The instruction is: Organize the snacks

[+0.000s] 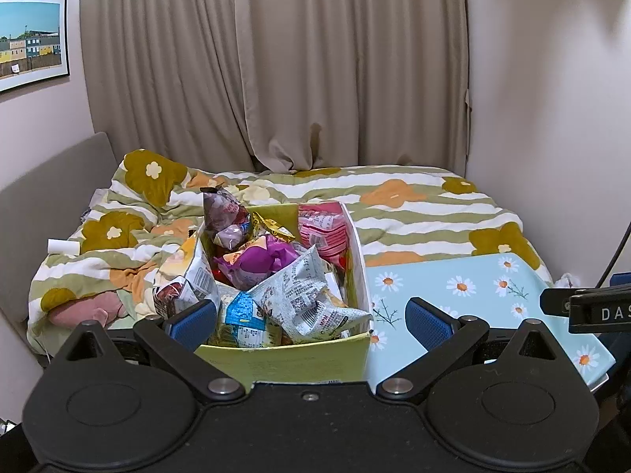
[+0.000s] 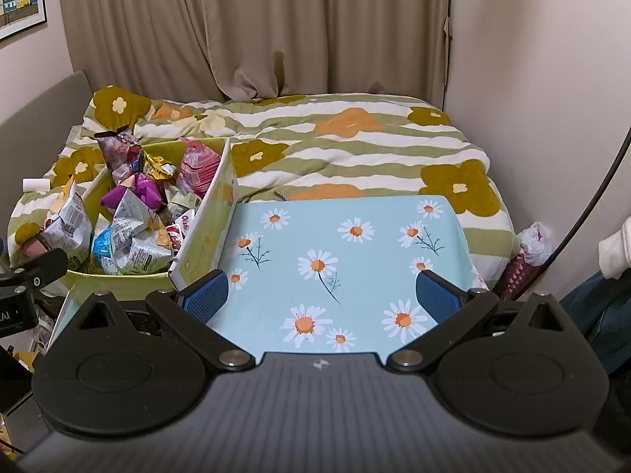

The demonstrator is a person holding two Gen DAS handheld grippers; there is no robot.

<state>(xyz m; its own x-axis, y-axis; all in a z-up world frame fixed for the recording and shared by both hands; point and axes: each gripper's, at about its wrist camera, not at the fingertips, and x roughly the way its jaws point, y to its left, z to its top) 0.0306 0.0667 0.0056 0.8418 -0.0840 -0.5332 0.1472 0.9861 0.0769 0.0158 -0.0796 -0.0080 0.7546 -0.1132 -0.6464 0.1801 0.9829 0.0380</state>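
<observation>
Our left gripper (image 1: 311, 315) with fingers spread wide over a green box (image 1: 284, 358) heaped with snack packets (image 1: 299, 295), our right gripper (image 2: 321, 295) likewise apart above the daisy tray (image 2: 355, 213) beside it, perhaps touching the box, flowered quilt (image 2: 355, 146) behind.

Both fisheye views are evenly lit by soft, warm indoor light from above, with no hard shadows. Straight lines bow outward near the edges, and dark vignette fills the top corners. The beige curtain (image 1: 276, 67) is closed and shows only faint shading in its folds. Crinkled snack packets (image 1: 299, 291) carry small bright glints. The pale blue daisy-print board (image 2: 343, 260) is bright and sharp. The black gripper bodies at the bottom read as flat, dark shapes with little detail.
</observation>
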